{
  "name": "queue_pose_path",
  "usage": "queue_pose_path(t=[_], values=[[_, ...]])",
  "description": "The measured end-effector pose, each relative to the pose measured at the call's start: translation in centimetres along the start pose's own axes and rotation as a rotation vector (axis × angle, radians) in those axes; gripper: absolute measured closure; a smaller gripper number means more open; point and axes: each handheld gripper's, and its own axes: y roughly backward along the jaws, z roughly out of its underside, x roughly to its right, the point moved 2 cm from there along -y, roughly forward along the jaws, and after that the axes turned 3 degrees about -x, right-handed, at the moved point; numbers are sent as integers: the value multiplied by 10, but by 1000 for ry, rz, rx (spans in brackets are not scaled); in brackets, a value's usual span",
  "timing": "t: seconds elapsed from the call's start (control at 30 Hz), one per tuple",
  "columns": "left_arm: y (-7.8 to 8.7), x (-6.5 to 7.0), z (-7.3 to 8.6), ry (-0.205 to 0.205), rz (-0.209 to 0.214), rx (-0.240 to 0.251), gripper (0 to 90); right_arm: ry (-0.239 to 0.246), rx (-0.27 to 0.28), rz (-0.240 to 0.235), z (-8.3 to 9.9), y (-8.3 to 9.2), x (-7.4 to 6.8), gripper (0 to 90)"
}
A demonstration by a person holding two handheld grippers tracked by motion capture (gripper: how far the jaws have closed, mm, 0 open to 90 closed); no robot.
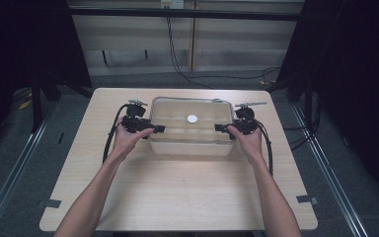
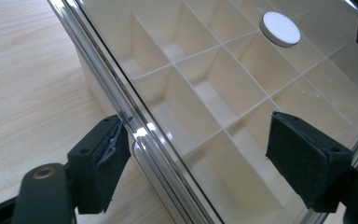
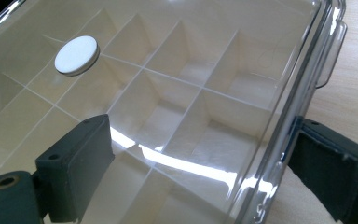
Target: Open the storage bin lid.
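A clear plastic compartment box (image 1: 190, 126) sits on the far half of a light wooden table (image 1: 177, 187), its transparent lid closed over a grid of white dividers. A white round disc (image 1: 192, 118) lies on top of the lid near its centre, seen also in the left gripper view (image 2: 280, 29) and the right gripper view (image 3: 76, 55). The person's left hand (image 1: 123, 140) brings the left gripper (image 1: 159, 129) to the box's left end, and the right hand (image 1: 249, 140) brings the right gripper (image 1: 220, 128) to the right end, so that the box lies between the two. In the left gripper view the jaws stand wide apart and straddle the lid's rim: one pad (image 2: 107, 154) sits just beside the outer edge of the rim over the table, the other (image 2: 303, 158) hovers over the lid surface; neither visibly clamps the box. In the right gripper view the jaws are likewise spread, one pad (image 3: 79, 163) over the lid and the other (image 3: 340, 177) outside the rim beside a clear latch (image 3: 333, 56), with no grasp evident.
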Motion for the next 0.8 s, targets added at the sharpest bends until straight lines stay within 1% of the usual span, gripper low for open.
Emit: queue_pose_path(t=[0.13, 0.17, 0.27, 0.3, 0.4, 0.43, 0.47, 0.5, 0.53, 0.6, 0.63, 0.7, 0.73, 0.77, 0.8], values=[[0, -1, 2, 9, -1, 11, 224, -10, 2, 12, 0, 0, -2, 82], [1, -1, 3, 7, 0, 12, 218, -24, 1, 20, 0, 0, -3, 88], [0, 0, 4, 13, 1, 20, 212, -24, -9, 28, 0, 1, -4, 88], [0, 0, 4, 9, -2, 24, 212, -24, -9, 24, 0, 1, -4, 91], [1, 0, 3, 5, 1, 23, 217, -21, -7, 35, 0, 3, -4, 104], [2, 0, 3, 4, -2, 33, 217, -25, -1, 38, 0, 4, -4, 107], [3, 0, 3, -3, -1, 32, 231, -36, 9, 31, -1, 5, -4, 104], [3, 1, 3, 3, 5, 43, 238, -39, 17, 27, -1, 7, -4, 105], [4, 2, 4, -5, 10, 42, 237, -45, 32, 19, -2, 9, -4, 107], [4, 4, 4, -8, 13, 51, 234, -49, 42, -5, -2, 12, -3, 118], [4, 6, 4, -9, 4, 59, 235, -48, 57, -17, -2, 15, -3, 125], [5, 6, 3, -7, 8, 64, 237, -46, 63, -25, -2, 16, -3, 128], [6, 5, 3, -6, 5, 70, 250, -42, 72, -31, -2, 18, -4, 133], [7, 5, 3, -2, 12, 74, 268, -36, 77, -29, -2, 19, -5, 133], [8, 4, 3, 0, 8, 79, 284, -30, 77, -27, -2, 19, -5, 135]])
